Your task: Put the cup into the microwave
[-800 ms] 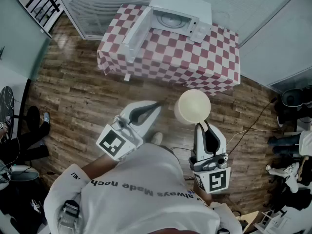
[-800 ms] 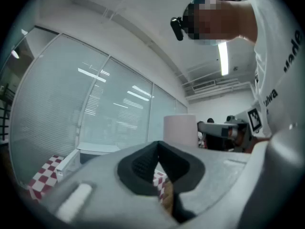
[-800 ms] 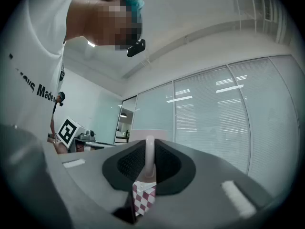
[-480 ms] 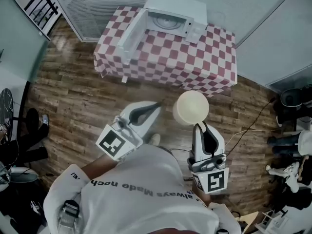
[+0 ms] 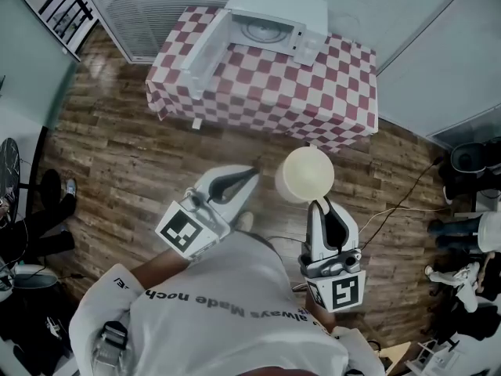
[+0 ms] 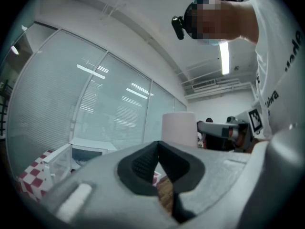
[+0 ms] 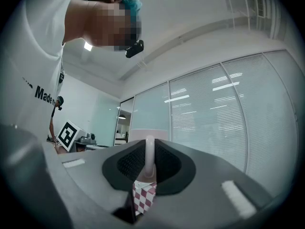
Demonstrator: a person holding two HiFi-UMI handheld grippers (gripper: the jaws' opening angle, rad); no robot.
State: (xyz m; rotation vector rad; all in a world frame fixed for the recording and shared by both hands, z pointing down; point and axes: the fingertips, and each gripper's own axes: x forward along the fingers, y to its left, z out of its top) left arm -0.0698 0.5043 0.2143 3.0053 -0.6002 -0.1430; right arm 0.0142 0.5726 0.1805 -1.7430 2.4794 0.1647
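Observation:
A cream cup (image 5: 305, 173) hangs above the wooden floor, upright, with my right gripper (image 5: 318, 204) shut on its near side. In the right gripper view a thin pale part of the cup (image 7: 149, 152) is pinched between the black pads. My left gripper (image 5: 251, 170) is beside it at the left, shut and empty; its pads (image 6: 143, 163) meet at the tip. The white microwave (image 5: 270, 22) stands at the far edge of the checkered table (image 5: 313, 92), its door (image 5: 207, 50) swung open to the left. The left gripper view shows the cup (image 6: 179, 127) and the microwave (image 6: 85, 155).
Glass walls with blinds (image 5: 149, 6) stand behind the table. A cable (image 5: 395, 206) runs over the floor at the right. Dark gear and bags (image 5: 470, 163) lie at the right edge, and a chair and a person's legs (image 5: 39, 210) are at the left.
The table and microwave have drifted slightly left in the head view. Both grippers keep their pose, the cup still in the right one.

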